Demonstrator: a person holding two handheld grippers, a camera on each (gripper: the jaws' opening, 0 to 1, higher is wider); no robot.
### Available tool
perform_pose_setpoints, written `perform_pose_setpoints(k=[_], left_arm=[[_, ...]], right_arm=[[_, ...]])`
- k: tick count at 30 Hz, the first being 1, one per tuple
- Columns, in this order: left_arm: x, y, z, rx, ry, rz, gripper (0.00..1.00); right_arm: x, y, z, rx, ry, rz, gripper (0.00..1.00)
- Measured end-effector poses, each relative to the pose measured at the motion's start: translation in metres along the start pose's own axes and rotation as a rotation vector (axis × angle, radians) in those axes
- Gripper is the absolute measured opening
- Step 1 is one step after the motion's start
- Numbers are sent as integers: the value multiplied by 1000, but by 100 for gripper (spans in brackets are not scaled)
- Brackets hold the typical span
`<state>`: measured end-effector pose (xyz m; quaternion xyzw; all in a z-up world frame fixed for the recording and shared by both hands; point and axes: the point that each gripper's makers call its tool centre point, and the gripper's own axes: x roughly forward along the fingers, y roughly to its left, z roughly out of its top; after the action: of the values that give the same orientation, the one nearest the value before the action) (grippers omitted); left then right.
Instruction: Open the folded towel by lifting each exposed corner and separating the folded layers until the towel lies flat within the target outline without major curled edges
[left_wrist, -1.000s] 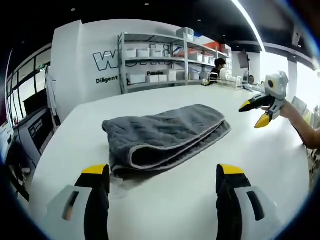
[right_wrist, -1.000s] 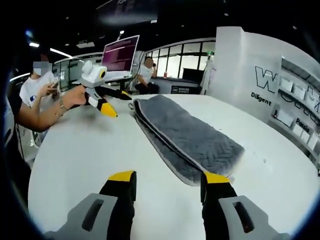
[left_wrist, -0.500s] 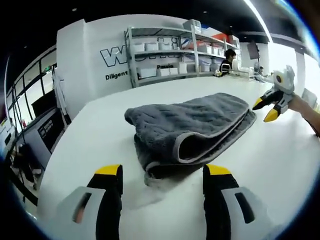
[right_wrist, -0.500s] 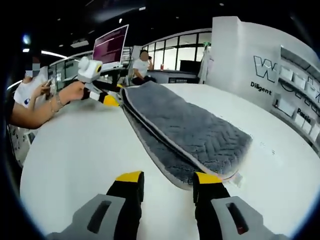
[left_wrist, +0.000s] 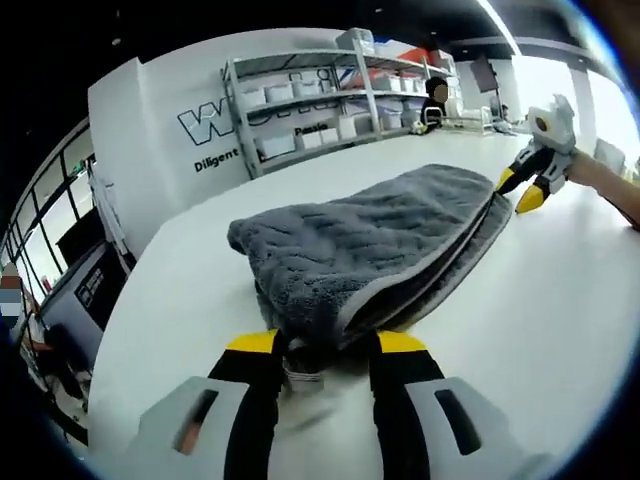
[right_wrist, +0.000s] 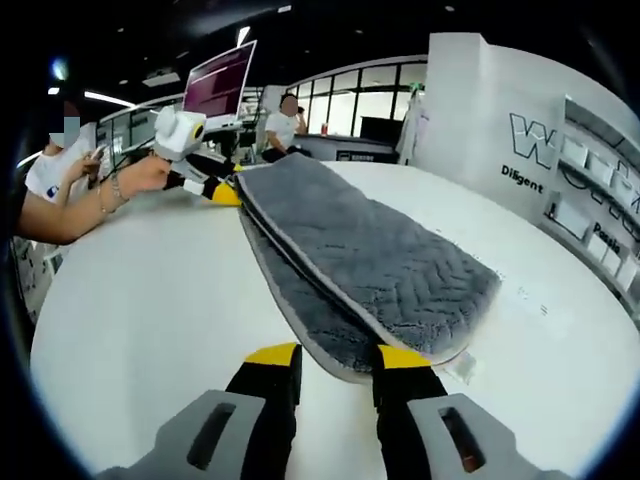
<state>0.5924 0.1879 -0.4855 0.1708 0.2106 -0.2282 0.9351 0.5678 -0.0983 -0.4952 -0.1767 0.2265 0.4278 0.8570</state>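
Both grippers have closed in: left gripper (left_wrist: 322, 342) and right gripper (right_wrist: 336, 354) each straddle a grey towel (left_wrist: 375, 238) corner, jaws narrowed, not visibly clamped. Pinch top layer only.

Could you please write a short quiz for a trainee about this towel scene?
1. True or false: the towel lies fully open and flat on the table.
2. Which gripper's jaws reach the towel end that has the small label? A) left gripper B) right gripper
3. Fill in: the towel's colour is ____.

Key
1. False: it is folded in layers.
2. A: in the left gripper view the label lies between the jaws.
3. Grey.
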Motion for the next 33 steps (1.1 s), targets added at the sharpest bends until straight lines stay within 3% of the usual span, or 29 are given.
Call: perform_pose_setpoints(k=[10,15,33], left_arm=[[0,-1,1,-13,-18,-2,9],[-1,-4,-1,-37,-7,-14,7],[-27,-36,-7,-40,4,-105,5]], right_arm=[[-1,1,1,12,-12,-11,9],[-5,6,0,-12,-3,-17,4],[-30,24,-18,-29,33,19,4]])
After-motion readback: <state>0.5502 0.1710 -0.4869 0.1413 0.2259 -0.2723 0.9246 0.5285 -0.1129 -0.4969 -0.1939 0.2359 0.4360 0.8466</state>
